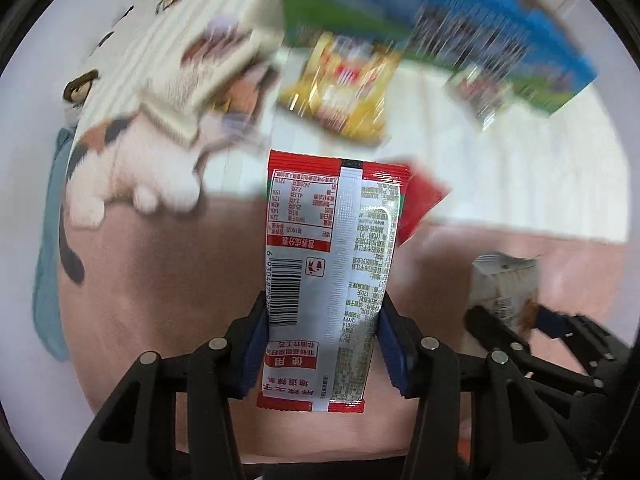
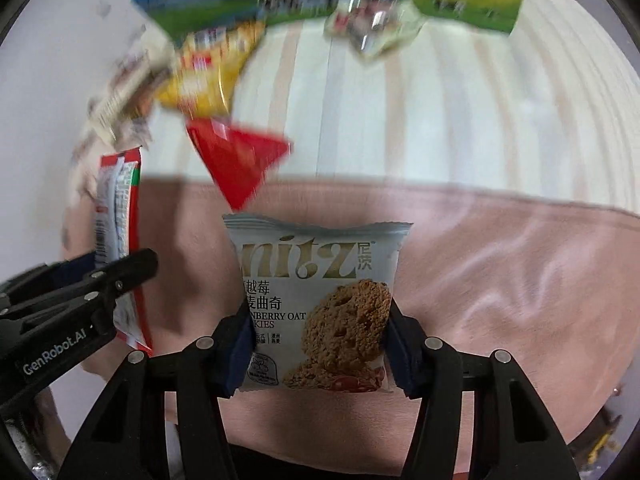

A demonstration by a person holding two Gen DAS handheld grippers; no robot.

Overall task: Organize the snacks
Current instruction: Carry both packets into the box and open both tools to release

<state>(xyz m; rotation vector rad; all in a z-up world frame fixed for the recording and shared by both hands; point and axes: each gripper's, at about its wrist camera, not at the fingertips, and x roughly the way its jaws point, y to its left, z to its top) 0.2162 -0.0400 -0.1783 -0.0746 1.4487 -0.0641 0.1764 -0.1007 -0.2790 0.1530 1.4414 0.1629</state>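
My left claw (image 1: 320, 344) clamped on a red-and-white sachet (image 1: 326, 264), my right claw (image 2: 318, 344) clamped on an oat cookie packet (image 2: 320, 304), both held side by side over pink bedding (image 2: 500, 280), blurred snacks lying far on the striped sheet (image 2: 420, 120).

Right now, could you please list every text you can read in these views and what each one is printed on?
"nitz", "NBERRY OAT", "KIES": cookie packet in the right gripper.
"GenRobot.AI": left gripper body.
Red and white sachet in the left gripper: barcode and upside-down Chinese print, too small to read.
Background packets: blurred.
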